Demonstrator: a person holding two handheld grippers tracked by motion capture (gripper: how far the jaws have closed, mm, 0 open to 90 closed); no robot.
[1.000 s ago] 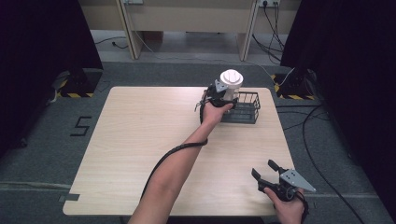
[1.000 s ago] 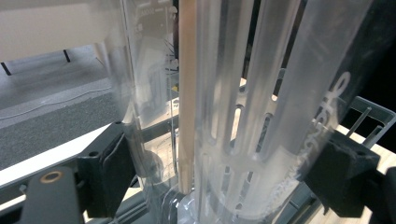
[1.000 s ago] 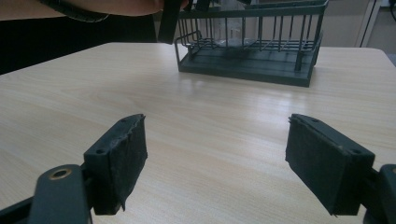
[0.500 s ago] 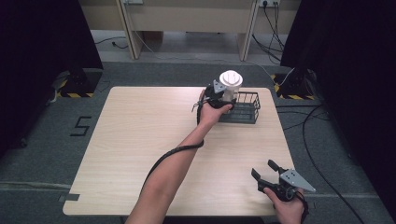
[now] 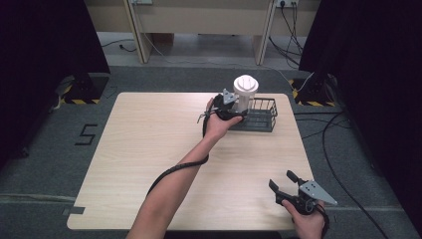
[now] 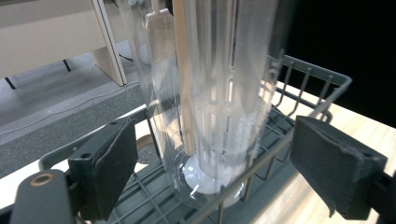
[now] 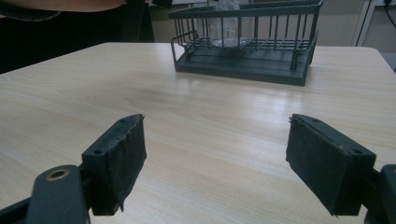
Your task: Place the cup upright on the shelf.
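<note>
Down at the near edge of the surface (image 5: 149, 149), close to its near right corner, the right tool (image 5: 284, 181) hovers with jaws spread wide and nothing between them; in the right gripper view its pads (image 7: 122, 154) frame bare wood. Across the surface, near the far right corner, sits the dark wire basket (image 5: 261, 114), and standing upright in its left end is the clear bottle (image 5: 245, 94) with a white cap. The left tool (image 5: 238, 113) is right at that bottle, on the basket's near left side. In the left gripper view the pads (image 6: 112, 163) stand released on either side of the bottle (image 6: 210, 93), neither pressing it.
</note>
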